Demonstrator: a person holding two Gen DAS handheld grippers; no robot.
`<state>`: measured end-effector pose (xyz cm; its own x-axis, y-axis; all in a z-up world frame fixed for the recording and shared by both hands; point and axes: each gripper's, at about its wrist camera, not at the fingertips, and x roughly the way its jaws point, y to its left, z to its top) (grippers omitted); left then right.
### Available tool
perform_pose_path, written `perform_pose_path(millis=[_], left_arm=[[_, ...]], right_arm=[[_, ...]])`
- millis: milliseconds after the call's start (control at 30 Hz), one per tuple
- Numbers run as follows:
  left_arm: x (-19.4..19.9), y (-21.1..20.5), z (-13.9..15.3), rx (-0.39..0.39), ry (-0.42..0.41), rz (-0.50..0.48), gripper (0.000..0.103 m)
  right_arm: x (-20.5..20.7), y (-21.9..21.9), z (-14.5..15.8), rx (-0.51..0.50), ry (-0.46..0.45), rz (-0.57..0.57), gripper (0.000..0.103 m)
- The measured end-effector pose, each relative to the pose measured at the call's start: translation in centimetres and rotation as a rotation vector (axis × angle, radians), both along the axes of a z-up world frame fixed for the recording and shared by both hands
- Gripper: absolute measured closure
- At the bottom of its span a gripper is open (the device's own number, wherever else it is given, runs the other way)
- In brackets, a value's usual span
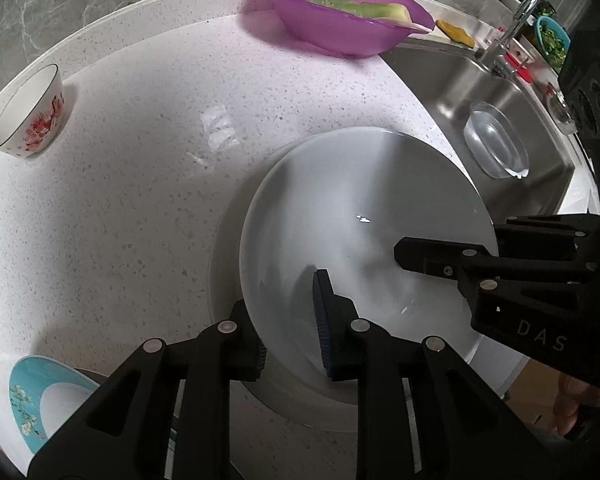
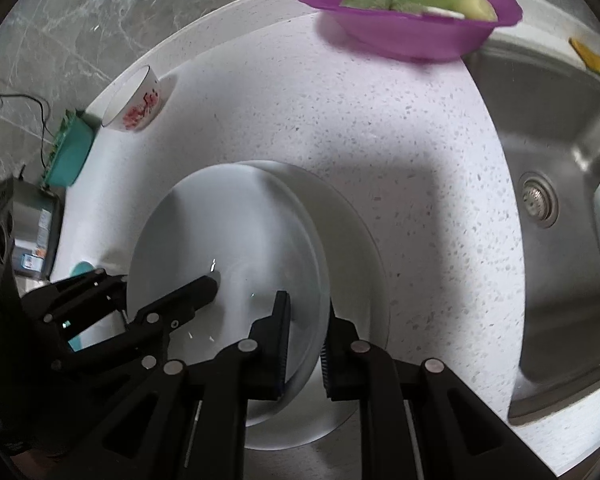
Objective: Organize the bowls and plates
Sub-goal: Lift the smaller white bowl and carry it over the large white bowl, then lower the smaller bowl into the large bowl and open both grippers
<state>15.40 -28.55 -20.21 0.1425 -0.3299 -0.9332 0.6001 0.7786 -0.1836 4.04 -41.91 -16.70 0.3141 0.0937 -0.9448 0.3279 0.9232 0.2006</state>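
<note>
Left wrist view: 1 pale grey round ceramic plate [image 1: 356, 216] is pinched at opposite rims by left tongs [image 1: 292, 336] and right tongs [image 2: 304, 344], steadied over a second plate [image 2: 364, 264] for stacking on the speckled white worktop [image 1: 140, 184].

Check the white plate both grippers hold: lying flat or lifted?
Lifted and tilted: the white plate hangs above the second plate, each gripper pinching its rim.

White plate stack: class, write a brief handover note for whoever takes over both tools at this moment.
Left tool: shut on the upper white plate, pinching its near-left rim.
Right tool: shut on the same plate's right rim.
That plate sits tilted over a second white plate on the speckled counter.
Done: plates brought together.
Left: seat the plate and release; red-flowered bowl and teal floral dish remain apart.
</note>
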Motion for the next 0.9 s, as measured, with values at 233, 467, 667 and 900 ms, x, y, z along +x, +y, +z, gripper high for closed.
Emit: perform_pose_path(millis=[233, 467, 667, 900], left_arm=[[-0.1, 0.0, 0.1, 0.01, -0.007, -0.015, 0.082], [-0.5, -0.3, 0.3, -0.019, 0.003, -0.039, 0.061], [-1.5, -0.1, 1.5, -0.061, -0.017, -0.075, 0.013], [-1.2, 1.3, 2.8, -0.095, -0.034, -0.057, 0.011]], right_arm=[[0.0, 0.4, 0.1, -0.063, 0.02, 0.017, 0.087], [-0.1, 0.3, 0.2, -0.061, 0.029, 0.011, 0.087], [0.6, 0.3, 0.3, -0.065, 0.043, 0.02, 0.09], [1.5, 0.4, 0.5, -0.106, 0.054, 0.037, 0.092]])
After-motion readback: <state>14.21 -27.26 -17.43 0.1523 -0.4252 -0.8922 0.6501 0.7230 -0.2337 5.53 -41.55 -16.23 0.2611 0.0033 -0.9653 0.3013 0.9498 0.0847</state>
